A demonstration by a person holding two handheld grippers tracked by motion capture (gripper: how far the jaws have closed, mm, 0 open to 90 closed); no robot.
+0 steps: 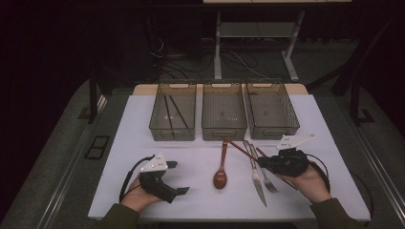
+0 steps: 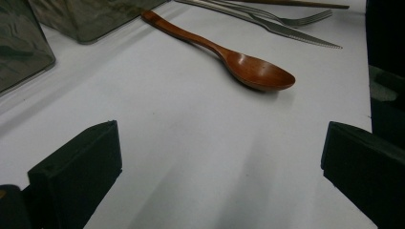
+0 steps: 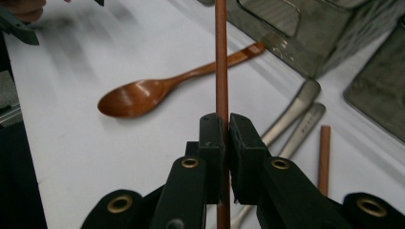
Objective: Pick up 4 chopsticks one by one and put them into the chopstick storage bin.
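- Chopstick (image 3: 220,57) ran out of the right gripper view at twelve and six o'clock, its ends cut off.
- Right gripper (image 3: 226,125) pinched it, above the table (image 1: 200,152).
- Left gripper (image 2: 219,157) stood wide, empty.

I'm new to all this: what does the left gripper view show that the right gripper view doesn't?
Left gripper view: its own jaws standing wide apart with nothing between them, plus the fork's tines and the knife's serrated blade. Right gripper view: jaws shut on a brown chopstick, a second chopstick lying on the table. Both share the wooden spoon, white table and clear bins.
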